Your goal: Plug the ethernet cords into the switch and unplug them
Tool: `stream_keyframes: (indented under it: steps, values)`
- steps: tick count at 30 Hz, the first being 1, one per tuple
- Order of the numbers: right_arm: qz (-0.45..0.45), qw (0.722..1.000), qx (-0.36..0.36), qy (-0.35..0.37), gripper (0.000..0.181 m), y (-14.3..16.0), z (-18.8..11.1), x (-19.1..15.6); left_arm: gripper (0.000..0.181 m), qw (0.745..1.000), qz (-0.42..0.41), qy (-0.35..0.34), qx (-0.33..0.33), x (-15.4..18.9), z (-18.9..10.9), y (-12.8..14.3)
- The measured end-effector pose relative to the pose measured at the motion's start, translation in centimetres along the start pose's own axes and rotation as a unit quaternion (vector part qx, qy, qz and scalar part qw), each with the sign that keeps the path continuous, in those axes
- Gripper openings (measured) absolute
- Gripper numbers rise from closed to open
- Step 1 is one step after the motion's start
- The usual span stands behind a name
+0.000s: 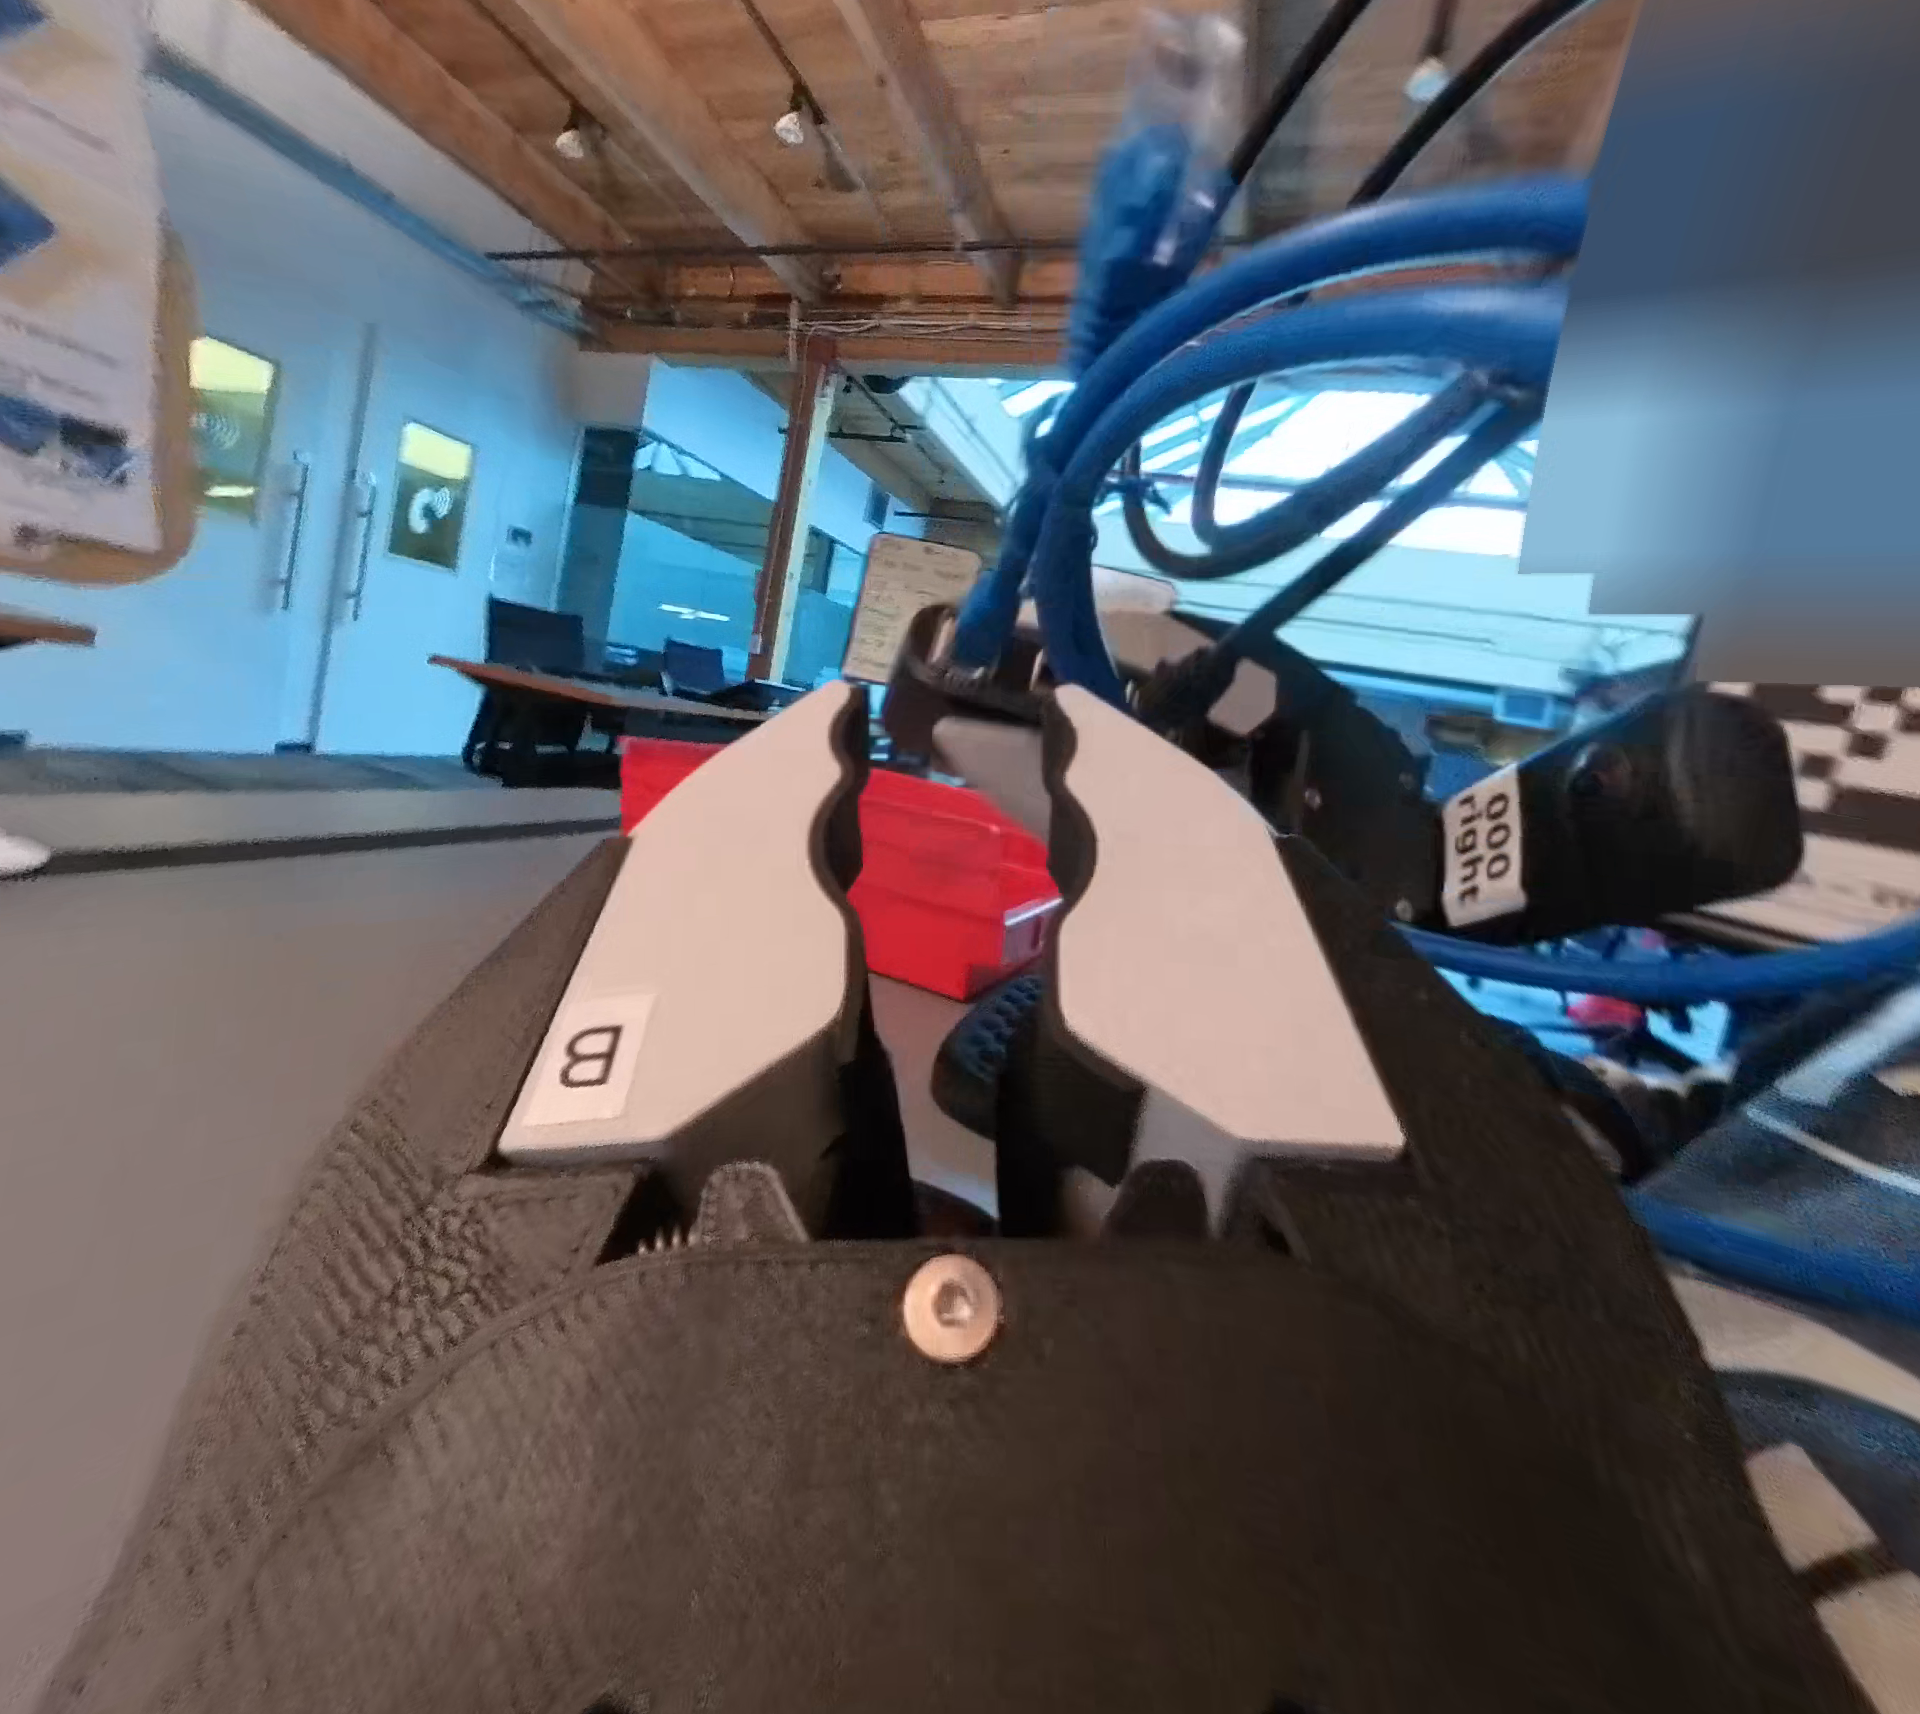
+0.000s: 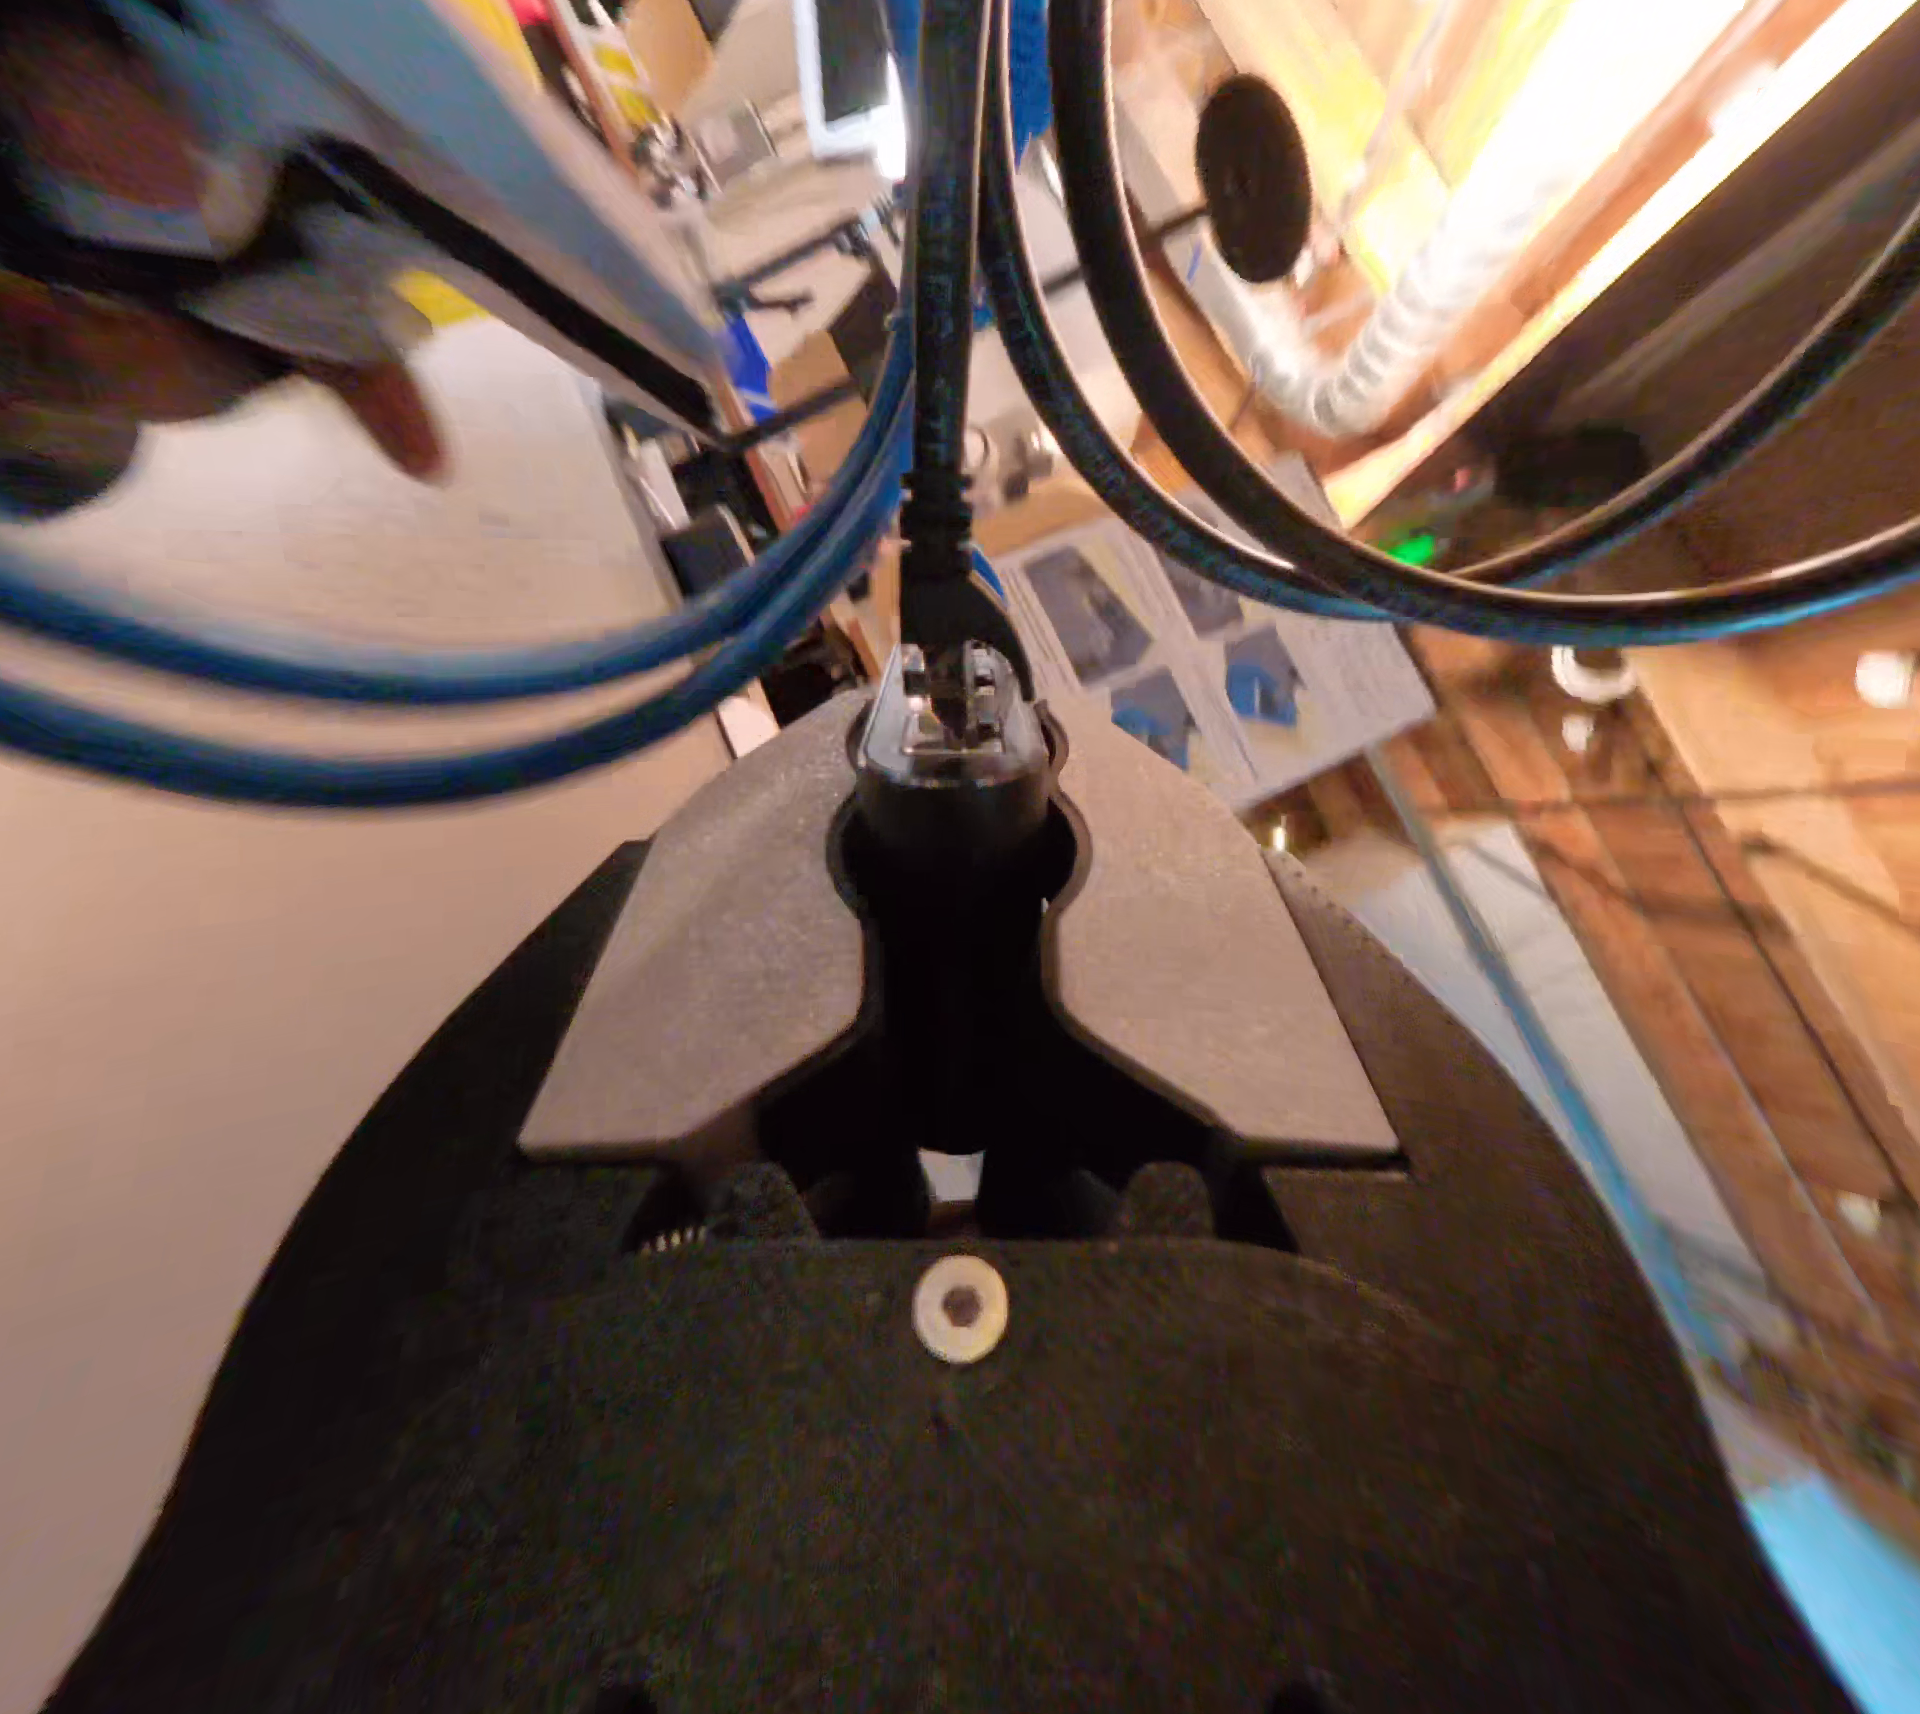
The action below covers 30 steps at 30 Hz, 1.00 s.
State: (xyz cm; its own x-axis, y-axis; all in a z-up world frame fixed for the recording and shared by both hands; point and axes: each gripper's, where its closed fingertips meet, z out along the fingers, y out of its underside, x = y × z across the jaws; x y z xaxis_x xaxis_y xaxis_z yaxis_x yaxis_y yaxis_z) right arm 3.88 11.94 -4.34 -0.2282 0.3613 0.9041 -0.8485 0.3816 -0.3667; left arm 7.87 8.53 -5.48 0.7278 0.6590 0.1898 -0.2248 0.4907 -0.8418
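My right gripper (image 2: pixel 956 729) is shut on the clear-tipped plug (image 2: pixel 951 698) of a black ethernet cord (image 2: pixel 940 262), which runs straight up from the fingertips. Blue cords (image 2: pixel 416 677) loop past on the left, and more black cords (image 2: pixel 1247 521) sag on the right. My left gripper (image 1: pixel 954 708) is open and empty, low over the grey table. Just beyond its tips is the right gripper (image 1: pixel 971 677), under a bundle of blue cords (image 1: pixel 1299 262). A loose blue plug (image 1: pixel 1153 137) sticks up, blurred. I cannot make out the switch.
A red box (image 1: pixel 935 875) lies on the table (image 1: pixel 260 989) behind my left fingers. A checkered mat (image 1: pixel 1849 760) is at the right. In the right wrist view a blurred hand (image 2: pixel 384 417) and a grey bar (image 2: pixel 468 137) are at the left, and a small green light (image 2: pixel 1413 547) at the right. One gripper's finger ends stand about 6 cm off the other's.
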Motion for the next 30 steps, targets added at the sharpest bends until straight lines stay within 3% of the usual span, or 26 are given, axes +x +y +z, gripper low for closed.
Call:
stream_keyframes:
  steps: [4,9,11,15,20,26,30]
  values:
    - [0.080,0.990,-0.106,0.038,0.026,6.4,-0.7,5.8,0.032,0.995,-0.035,-0.089,0.026,-3.4,-0.9,-0.5]
    - [0.245,0.941,-0.223,0.072,0.026,15.3,-3.7,12.3,0.032,0.996,-0.016,-0.082,0.017,-2.9,-0.7,-0.1]
    - [0.254,0.929,-0.244,0.115,0.026,17.3,-5.4,14.7,0.032,0.997,-0.003,-0.078,0.014,-2.6,-0.6,0.0]
    - [0.195,0.940,-0.246,0.133,0.026,16.0,-7.1,16.5,0.031,0.997,-0.003,-0.076,0.010,-2.6,-0.5,0.2]
    - [0.126,0.957,-0.233,0.115,0.026,13.1,-6.3,15.8,0.031,0.998,-0.006,-0.067,0.000,-2.3,-0.4,0.5]
    - [0.024,0.967,-0.250,0.039,0.025,10.2,-2.9,10.5,0.031,0.998,-0.007,-0.068,0.007,-2.3,-0.5,0.3]
    - [0.051,0.938,-0.335,-0.074,0.026,12.1,-1.9,4.8,0.031,0.994,0.016,-0.098,0.056,-3.0,-1.5,-1.6]
